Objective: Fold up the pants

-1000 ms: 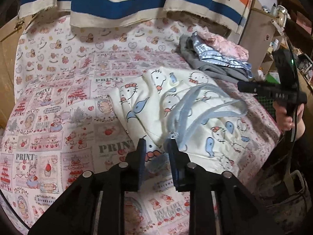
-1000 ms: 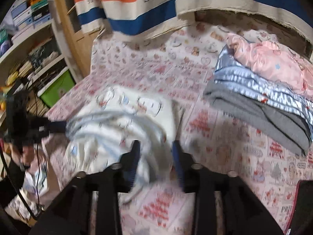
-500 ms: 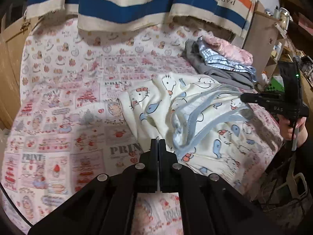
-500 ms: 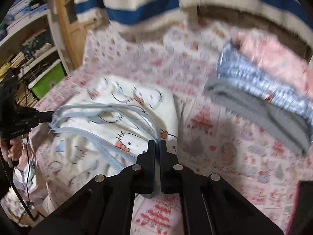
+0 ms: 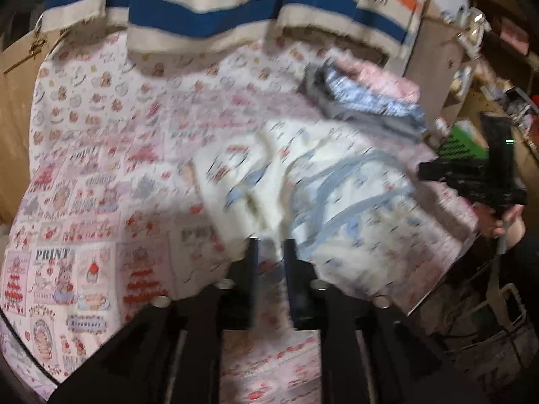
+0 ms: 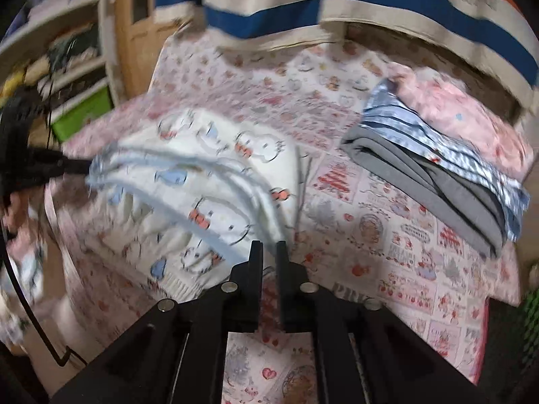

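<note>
Pants waistband spans between the two grippers, across the bed.
Left gripper [image 5: 269, 252]: jaws just reopened, narrow gap, pants [image 5: 323, 181] edge at the tips, grip unclear. Right gripper [image 6: 267, 252]: likewise just parted, waistband just ahead-left; neither nearer.

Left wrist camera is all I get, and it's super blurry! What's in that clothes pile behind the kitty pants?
Observer: Three folded things: a grey cloth garment lowest, a shiny blue-striped one on it, and a pink printed one behind.
Operator: Is my other claw squeezing the pants?
Observer: The right claw has just been opening. Its jaws stand slightly apart at the edge of the white cartoon-cat pants. It is too blurred to tell whether cloth is in the gap.
Operator: What's off to my left?
Observer: Shelves holding a bright green bin.
</note>
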